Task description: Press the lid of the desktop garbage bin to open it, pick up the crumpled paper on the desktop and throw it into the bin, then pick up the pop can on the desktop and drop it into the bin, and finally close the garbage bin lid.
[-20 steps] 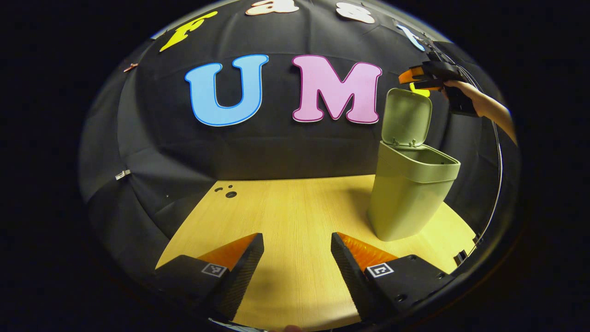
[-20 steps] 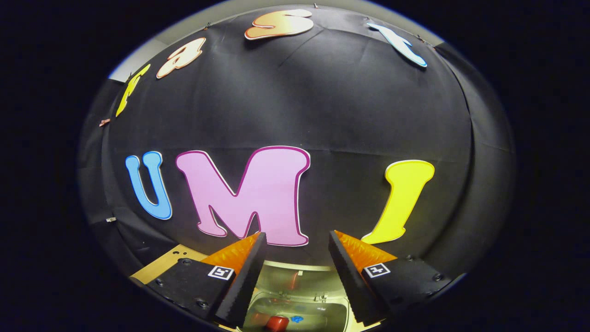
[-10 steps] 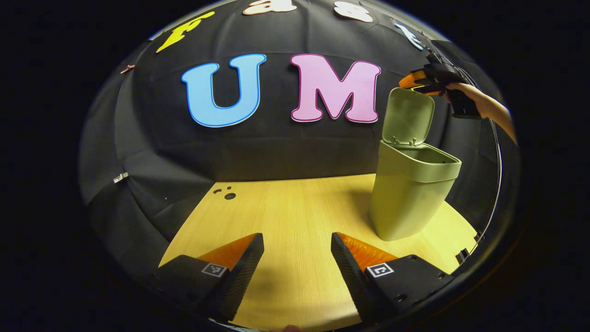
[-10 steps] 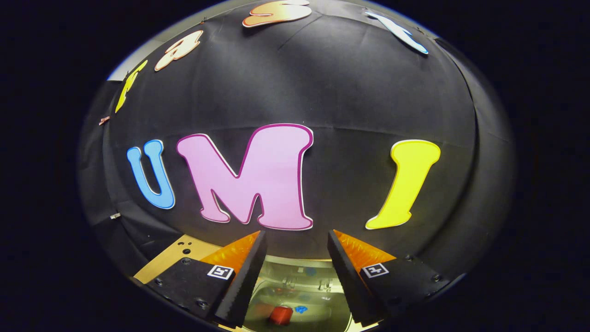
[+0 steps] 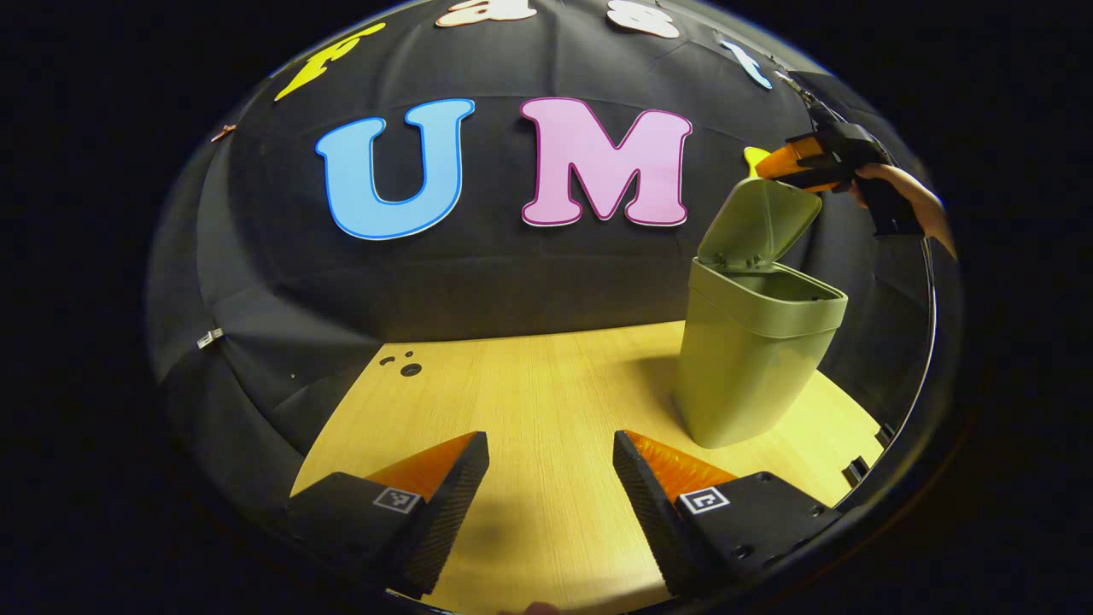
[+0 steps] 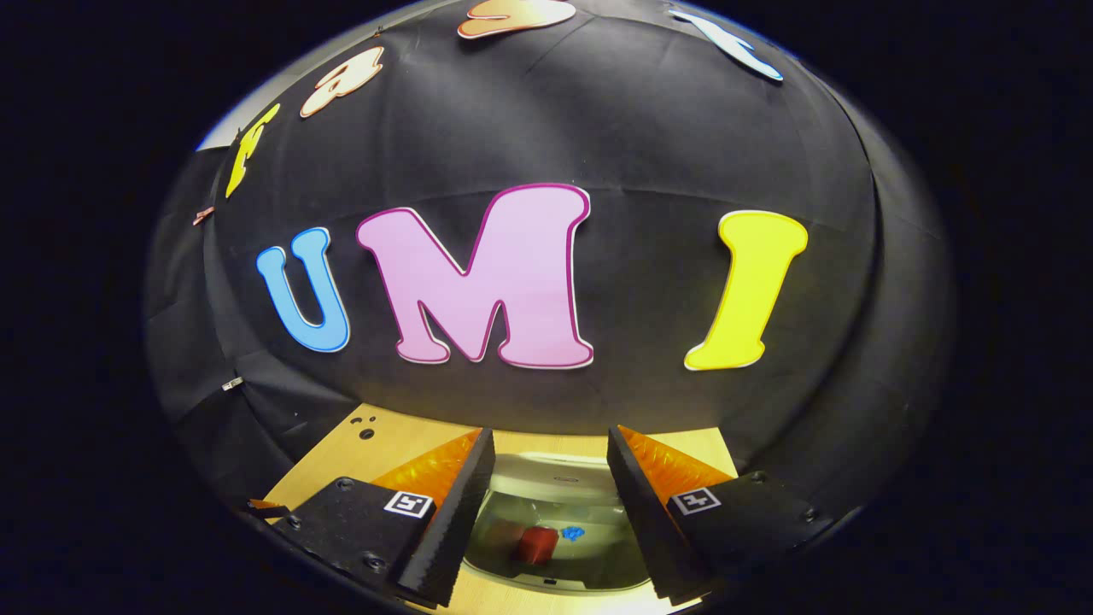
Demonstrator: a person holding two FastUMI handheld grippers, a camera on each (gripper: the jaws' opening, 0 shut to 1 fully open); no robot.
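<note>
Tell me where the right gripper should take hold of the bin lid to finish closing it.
Best not pinched: push the lid at its free top edge, farthest from the hinge, coming from behind and above, where the right gripper is. The lid leans forward over the bin, so a downward push there probably swings it shut. Jaws are open.

Looking down into the open bin

The right gripper (image 6: 551,478) has its two fingers spread wide apart, with nothing between them. Just past them, low down, is the green garbage bin (image 6: 555,568), and we can see inside it. A red pop can (image 6: 538,544) lies at the bottom, with a small blue bit (image 6: 572,533) just to its right. The pale lid (image 6: 568,471) is on the far side of the bin. The wooden tabletop (image 6: 388,440) goes off to the left, with small dark holes (image 6: 367,430) at its far edge.
</note>
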